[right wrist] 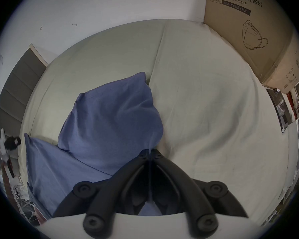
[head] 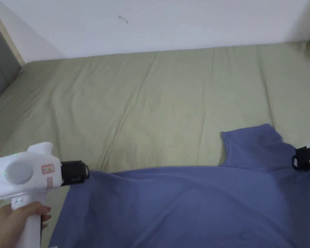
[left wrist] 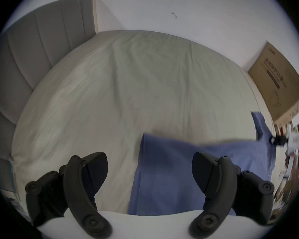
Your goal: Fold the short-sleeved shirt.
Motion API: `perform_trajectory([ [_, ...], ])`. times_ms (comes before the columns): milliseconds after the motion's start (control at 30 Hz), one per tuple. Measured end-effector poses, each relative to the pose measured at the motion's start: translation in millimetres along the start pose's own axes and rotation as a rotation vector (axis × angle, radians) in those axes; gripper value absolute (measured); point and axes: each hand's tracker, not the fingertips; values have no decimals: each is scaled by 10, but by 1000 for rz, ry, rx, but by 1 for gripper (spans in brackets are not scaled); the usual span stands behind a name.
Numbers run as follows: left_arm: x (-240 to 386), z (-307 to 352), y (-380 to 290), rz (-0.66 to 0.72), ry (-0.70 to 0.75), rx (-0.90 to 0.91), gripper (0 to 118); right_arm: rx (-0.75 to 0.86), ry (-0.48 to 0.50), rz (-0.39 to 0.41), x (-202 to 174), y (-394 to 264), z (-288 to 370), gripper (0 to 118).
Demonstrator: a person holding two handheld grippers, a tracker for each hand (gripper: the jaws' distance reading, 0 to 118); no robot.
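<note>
A blue short-sleeved shirt [head: 183, 206] lies spread on the green bed sheet [head: 151, 106], with one sleeve [head: 254, 148] sticking up toward the far side. My left gripper [head: 86, 173] hovers at the shirt's left corner. In the left gripper view this gripper [left wrist: 149, 170] is open, and the shirt's edge [left wrist: 171, 173] lies below the gap, nearer the right jaw. My right gripper [head: 294, 160] sits at the shirt's right side beside the sleeve. In the right gripper view it [right wrist: 150, 152] is shut, with a fold of the blue fabric [right wrist: 110, 122] pinched at its tips.
A grey padded headboard [left wrist: 33, 53] bounds the bed on the left, and a white wall runs along the far side. A large cardboard box [right wrist: 248, 27] stands at the bed's far right corner. A hand [head: 9, 222] holds the left gripper's handle.
</note>
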Motion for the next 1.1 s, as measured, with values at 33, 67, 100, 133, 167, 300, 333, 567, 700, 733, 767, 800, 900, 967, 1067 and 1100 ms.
perform_trajectory([
  [33, 17, -90, 47, 6, 13, -14, 104, -4, 5, 3, -13, -9, 0, 1],
  [67, 43, -203, 74, -3, 11, -44, 103, -5, 3, 8, 12, 25, -47, 1],
  [100, 72, -316, 66, -22, -4, -95, 96, -9, -2, 12, 5, 23, -58, 1],
  [133, 113, -426, 56, -45, -23, -138, 76, -11, -3, 13, 0, 22, -67, 1],
  [167, 149, -497, 24, -56, -19, -168, 51, -17, 3, 10, -7, 23, -69, 1],
  [300, 238, -407, 5, -185, 103, -91, 1, -7, 10, 17, 9, 51, -8, 1],
  [333, 246, -368, 8, -194, 102, -98, 1, 0, 21, 14, 41, 63, 29, 1],
  [567, 202, 471, -53, -160, -1, -5, 1, 85, 73, 36, 95, -58, 740, 1],
  [700, 145, 1198, -318, -186, -8, 88, 1, 157, 114, 61, 131, -487, 1416, 1],
  [733, 123, 1358, -421, -187, -8, 99, 1, 167, 118, 71, 140, -647, 1573, 1],
  [767, 86, 1520, -545, -195, -19, 114, 1, 174, 112, 76, 161, -816, 1732, 1],
  [800, 30, 1651, -662, -200, -21, 112, 1, 177, 108, 75, 184, -1001, 1877, 1],
  [900, -107, 1947, -1133, -186, -25, 118, 1, 170, 123, 77, 288, -1614, 2144, 1],
  [967, -203, 2025, -1454, -179, -35, 101, 1, 137, 119, 75, 317, -2037, 2216, 1],
  [1067, -340, 1941, -1842, -203, -24, -6, 1, 51, 74, 99, 334, -2671, 2116, 1],
  [1100, -374, 1917, -1962, -199, -12, -22, 2, 24, 69, 77, 318, -2835, 2024, 1],
])
